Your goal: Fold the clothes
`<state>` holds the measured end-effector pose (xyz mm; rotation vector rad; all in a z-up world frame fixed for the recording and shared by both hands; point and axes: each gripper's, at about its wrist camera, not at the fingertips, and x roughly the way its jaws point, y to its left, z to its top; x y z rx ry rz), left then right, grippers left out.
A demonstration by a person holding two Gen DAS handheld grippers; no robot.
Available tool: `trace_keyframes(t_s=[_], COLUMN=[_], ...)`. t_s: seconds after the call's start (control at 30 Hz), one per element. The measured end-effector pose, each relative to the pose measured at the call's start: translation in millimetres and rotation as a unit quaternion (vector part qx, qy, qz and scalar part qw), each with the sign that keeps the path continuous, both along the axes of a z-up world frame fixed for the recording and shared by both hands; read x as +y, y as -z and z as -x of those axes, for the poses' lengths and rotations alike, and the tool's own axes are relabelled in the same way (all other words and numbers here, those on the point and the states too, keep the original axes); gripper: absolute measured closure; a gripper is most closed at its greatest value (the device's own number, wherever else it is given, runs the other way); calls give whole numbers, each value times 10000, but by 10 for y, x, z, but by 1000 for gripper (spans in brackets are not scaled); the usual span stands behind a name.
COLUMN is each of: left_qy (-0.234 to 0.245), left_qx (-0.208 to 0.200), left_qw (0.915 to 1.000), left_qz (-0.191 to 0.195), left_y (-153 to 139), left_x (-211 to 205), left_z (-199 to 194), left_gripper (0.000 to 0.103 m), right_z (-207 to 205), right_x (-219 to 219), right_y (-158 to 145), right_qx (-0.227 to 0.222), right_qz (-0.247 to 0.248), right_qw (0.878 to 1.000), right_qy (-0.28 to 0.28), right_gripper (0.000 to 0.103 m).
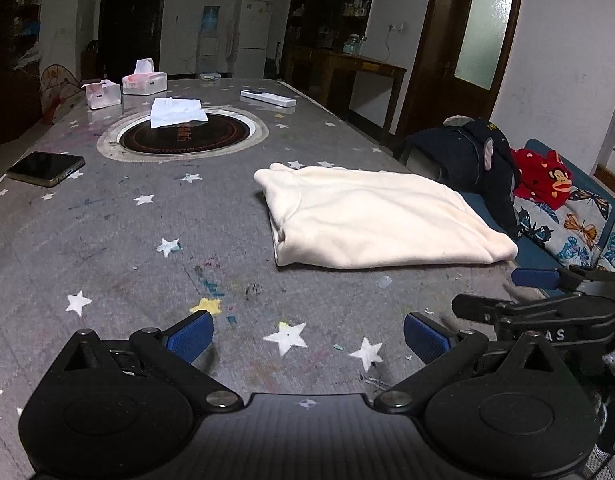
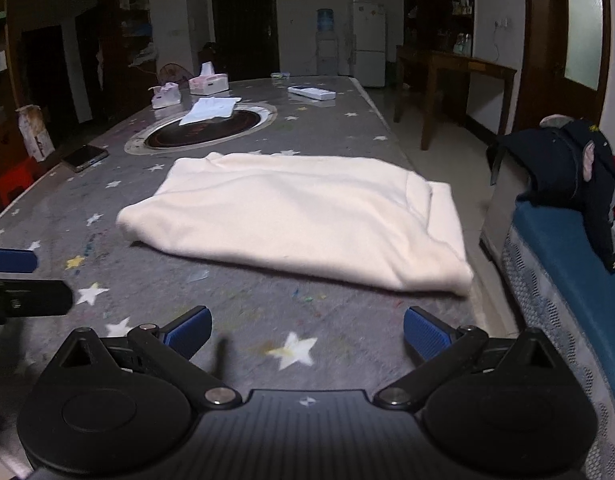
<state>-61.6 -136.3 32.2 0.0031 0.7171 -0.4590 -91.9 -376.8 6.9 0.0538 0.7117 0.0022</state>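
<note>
Left wrist only: red garment (image 1: 541, 178)

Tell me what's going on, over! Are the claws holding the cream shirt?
Left gripper open, empty. Right gripper open, empty. Cream garment lies folded on the star-print table, untouched. Nothing in the way.

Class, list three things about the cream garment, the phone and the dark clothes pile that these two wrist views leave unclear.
1. Cream garment: its type and inner layers, hidden by its own top fold in both views.
2. Phone: the screen is dark, nothing readable in the left wrist view.
3. Dark clothes pile: cut off by the right edge of the right wrist view; item count unclear.
</note>
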Motion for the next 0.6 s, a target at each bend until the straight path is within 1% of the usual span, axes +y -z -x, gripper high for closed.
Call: trace_keyframes(t_s=[0.17, 0.6], left_qy=[4, -33], left_qx=[-9, 14], left_qw=[10000, 10000], left_qz=[12, -36], left_y=[-10, 4], left_x=[-26, -81], left_z=[25, 40], left_gripper=[0, 0], right_z=[84, 286], right_x=[58, 166], right_y=[-22, -67], right_qx=[-38, -314], right_qz=[-127, -32], right_qw=[9999, 9992], right_qy=[31, 228], right_gripper=[0, 0])
